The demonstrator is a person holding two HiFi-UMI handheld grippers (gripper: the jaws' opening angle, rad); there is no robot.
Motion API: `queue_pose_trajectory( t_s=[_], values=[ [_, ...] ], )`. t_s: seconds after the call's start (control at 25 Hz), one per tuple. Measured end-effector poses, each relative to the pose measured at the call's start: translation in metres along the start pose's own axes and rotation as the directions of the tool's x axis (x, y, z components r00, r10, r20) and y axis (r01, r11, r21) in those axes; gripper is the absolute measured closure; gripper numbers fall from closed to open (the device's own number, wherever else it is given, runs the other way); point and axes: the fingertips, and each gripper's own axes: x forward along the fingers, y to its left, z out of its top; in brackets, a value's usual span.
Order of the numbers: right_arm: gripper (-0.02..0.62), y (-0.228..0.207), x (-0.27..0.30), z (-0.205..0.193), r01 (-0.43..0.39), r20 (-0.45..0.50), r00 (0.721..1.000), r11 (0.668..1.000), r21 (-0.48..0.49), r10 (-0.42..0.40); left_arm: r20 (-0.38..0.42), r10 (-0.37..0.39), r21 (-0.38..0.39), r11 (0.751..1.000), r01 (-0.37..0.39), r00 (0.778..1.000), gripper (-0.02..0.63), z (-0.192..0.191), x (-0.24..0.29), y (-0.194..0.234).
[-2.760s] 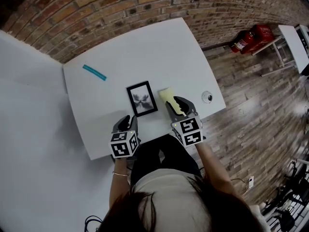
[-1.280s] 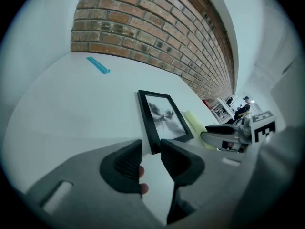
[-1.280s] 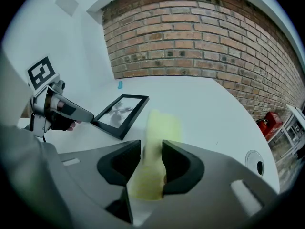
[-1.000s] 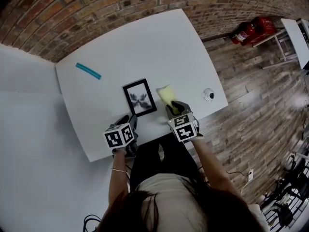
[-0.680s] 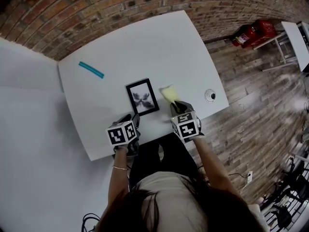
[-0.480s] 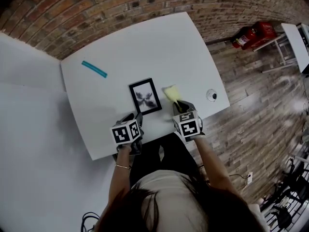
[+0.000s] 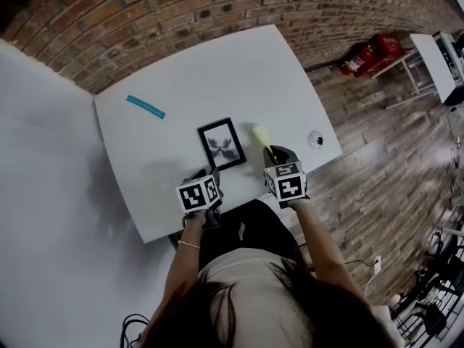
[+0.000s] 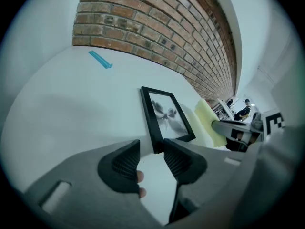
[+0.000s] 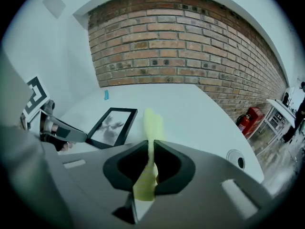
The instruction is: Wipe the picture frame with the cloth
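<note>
**Cloth pinched, frame not yet wiped**

Right claw (image 9: pixel 151 149) clenched on a pale yellow soft cloth (image 9: pixel 150 120) — jaws just now closing, pads pressing a thin fold, loose end poking out ahead above the white tabletop (image 7: pixel 217 64). Left claw (image 8: pixel 151 152) released, jaws just now opening, nothing between the ribbed pads but bare tabletop. Just beyond those pads, the near corner of a black rectangular picture frame (image 8: pixel 164 116).

Frame lying flat, glass up, near the front middle of the tabletop, a little ahead of the two claws. Cloth just to its right, apart from it. Thin black moulding around a pale print with a dark feathery figure.

Probably light and stiff, so likely to skate on the smooth top under a sideways wipe; glazing likely slick and fragile. Best steadied at the near black edge with the left claw, never on the glass. Cloth limp and near weightless — best gripped close to the fold and dragged flat across the glazing.

Further out: a teal strip (image 7: pixel 145 107) near the far left edge, a round cable port (image 7: pixel 315 138) at the right edge, a red fire extinguisher (image 7: pixel 362 58) off to the right.
</note>
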Motion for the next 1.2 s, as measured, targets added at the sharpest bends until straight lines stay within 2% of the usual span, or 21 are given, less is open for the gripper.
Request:
queue_pose_trajectory(
  t_s=[0.4,0.8,1.2],
  values=[
    [0.558,0.011,-0.007,0.024,-0.026,0.064,0.998,1.000,0.012,0.025,0.002,-0.001,0.002,1.000,0.001,1.000,0.446,-0.001,0.000,-0.004],
    [0.558,0.038,0.015,0.066,-0.125,0.110,0.984,0.986,-0.111,0.137,0.001,0.007,-0.023,1.000,-0.007,1.000,0.446,0.000,0.001,-0.001],
    [0.558,0.072,0.037,0.087,-0.250,0.094,0.957,0.946,-0.209,0.274,0.022,0.018,-0.055,0.998,-0.017,1.000,0.445,0.001,0.002,-0.003]
  ],
)
